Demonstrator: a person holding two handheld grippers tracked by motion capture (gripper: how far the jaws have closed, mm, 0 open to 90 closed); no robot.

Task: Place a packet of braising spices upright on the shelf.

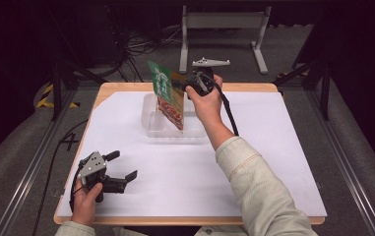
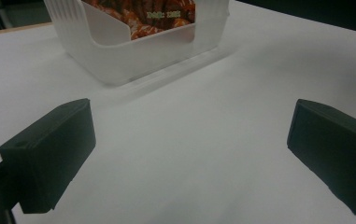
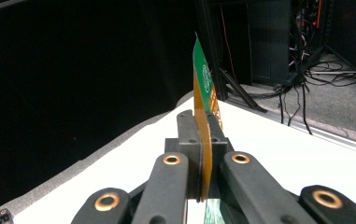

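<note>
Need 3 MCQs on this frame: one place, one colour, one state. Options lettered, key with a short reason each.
1. Where is the lower end of the snack packet?
A. inside the clear plastic tray
B. flat on the white sheet near the left gripper
C. on the floor

2. What colour is the packet's top section?
A. blue
B. green
C. white

3. How do the jaws of the left gripper stand?
A. clamped on the packet
C. shut on nothing
B. open, nothing between them

Key: 1 A, the high view shows the packet, pinched by the right gripper, reaching down into the tray. 2 B, green shows above the orange print. 3 B, the left gripper view shows bare white sheet between the spread jaws.
</note>
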